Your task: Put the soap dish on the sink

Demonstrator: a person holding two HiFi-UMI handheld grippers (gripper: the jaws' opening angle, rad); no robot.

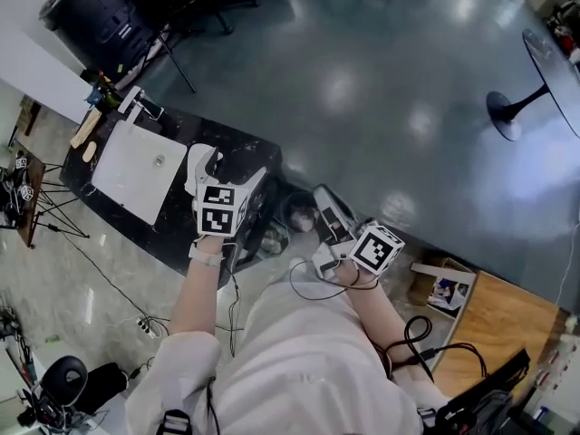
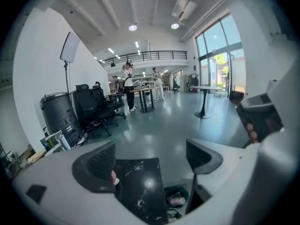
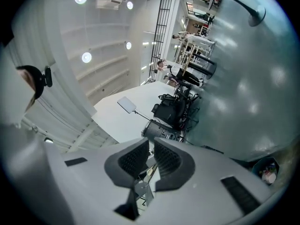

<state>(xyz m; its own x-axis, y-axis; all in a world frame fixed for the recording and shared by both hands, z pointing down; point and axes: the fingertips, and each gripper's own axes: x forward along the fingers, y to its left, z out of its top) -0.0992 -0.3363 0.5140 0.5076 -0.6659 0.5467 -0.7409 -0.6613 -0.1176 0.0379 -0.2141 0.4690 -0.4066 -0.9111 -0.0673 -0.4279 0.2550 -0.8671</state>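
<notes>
Head view puts the white sink (image 1: 118, 175) at the left, sunk into the black marble tabletop (image 1: 177, 234), with two tan wooden pieces (image 1: 84, 130) lying on the far-left edge of the tabletop beyond it. One of these may be the soap dish, but they are too small to tell, and nothing else in view reads clearly as one. If so, the dish lies to the far left of both grippers, on the other side of the sink, and the longer piece runs roughly along that far-left edge. The left gripper (image 1: 222, 166) hangs over the right end of the tabletop, just right of the sink and by far the nearer of the two. Its own view shows the left gripper (image 2: 150, 158) with jaws wide apart and only bare marble between them; a small pale spot by one jaw cannot be made out. A bin (image 1: 299, 211) stands on the floor just past the tabletop's right end. Farther right, the right gripper (image 1: 328, 208) is off the tabletop over the floor, with jaws drawn almost together on nothing (image 3: 151, 158).
</notes>
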